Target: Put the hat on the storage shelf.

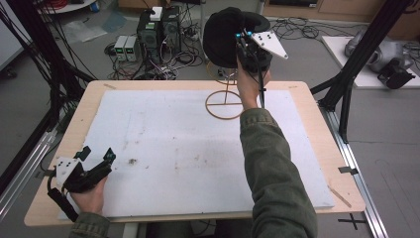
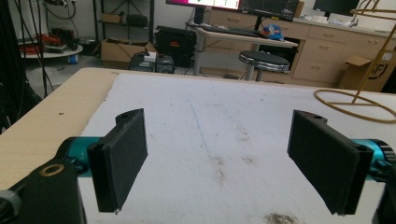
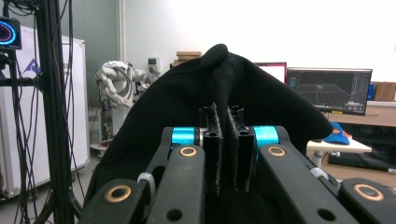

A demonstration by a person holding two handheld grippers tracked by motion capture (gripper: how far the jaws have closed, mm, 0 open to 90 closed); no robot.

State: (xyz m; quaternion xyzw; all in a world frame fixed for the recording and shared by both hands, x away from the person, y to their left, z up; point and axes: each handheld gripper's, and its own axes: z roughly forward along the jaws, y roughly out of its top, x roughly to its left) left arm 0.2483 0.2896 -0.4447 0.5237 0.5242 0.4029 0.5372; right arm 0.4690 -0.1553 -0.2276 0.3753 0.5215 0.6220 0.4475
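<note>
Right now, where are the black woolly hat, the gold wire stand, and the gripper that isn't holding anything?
black knitted hat (image 1: pixel 222 35): high view, its rounded crown.
gold wire stand (image 1: pixel 224 104): high view, its ring base.
left gripper (image 2: pixel 217 158): left gripper view, midway between open jaws.

This is a research lab with office furniture. Behind the table (image 1: pixel 64 148), computer towers (image 1: pixel 158 29) and tangled cables lie on the floor; black frame posts (image 1: pixel 364 47) stand beside it, and monitors (image 3: pixel 329 88) and wooden drawers (image 2: pixel 327 51) stand farther away.
</note>
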